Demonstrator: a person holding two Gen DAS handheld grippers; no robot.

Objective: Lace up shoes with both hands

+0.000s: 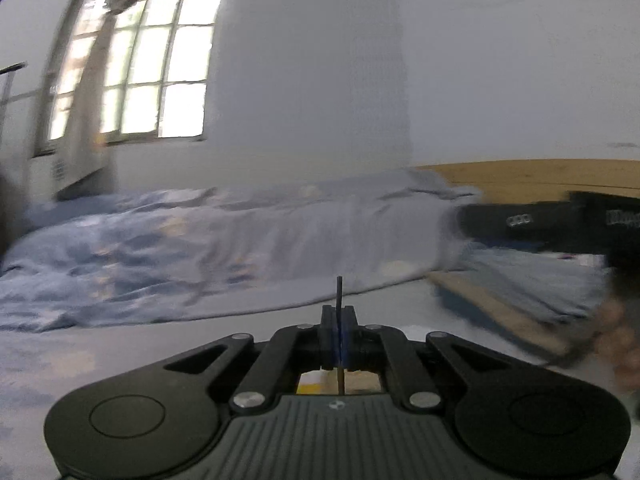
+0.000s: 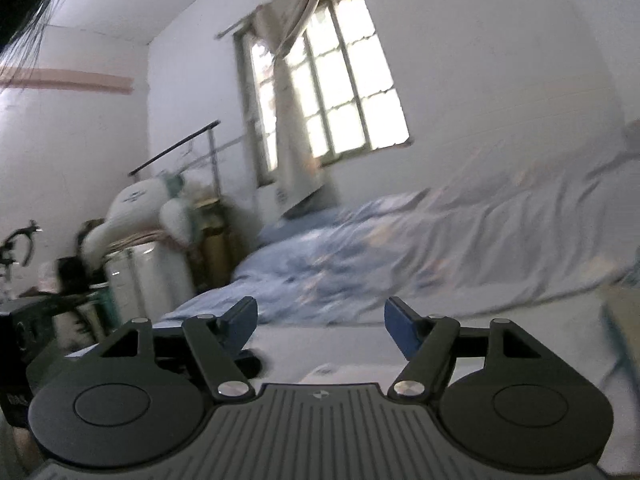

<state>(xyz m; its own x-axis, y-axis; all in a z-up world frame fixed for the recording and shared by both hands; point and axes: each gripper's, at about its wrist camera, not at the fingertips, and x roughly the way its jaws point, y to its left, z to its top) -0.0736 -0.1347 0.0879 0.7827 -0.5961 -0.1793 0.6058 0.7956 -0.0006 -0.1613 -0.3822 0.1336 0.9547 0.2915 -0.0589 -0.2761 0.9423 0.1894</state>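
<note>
In the left wrist view my left gripper [image 1: 339, 318] is shut, its blue pads pressed together on a thin dark shoelace [image 1: 339, 290] whose stiff tip sticks straight up above the pads. The lace runs on down behind the pads, over something yellow and tan that I cannot make out. No shoe shows in either view. In the right wrist view my right gripper [image 2: 320, 322] stands open, its blue pads [image 2: 400, 330] wide apart with nothing between them. A black device [image 1: 560, 224] and a person's hand [image 1: 616, 344] lie blurred at the right edge of the left wrist view.
Ahead lies a bed with a crumpled blue duvet [image 1: 140, 256] and a pale sheet [image 2: 360, 360]. A wooden headboard [image 1: 540, 176] is at the right, with a flat tan-edged object [image 1: 504, 312] on the bed. A window [image 2: 340, 80], a white plush toy [image 2: 140, 208] and a white cabinet [image 2: 148, 276] stand at the left.
</note>
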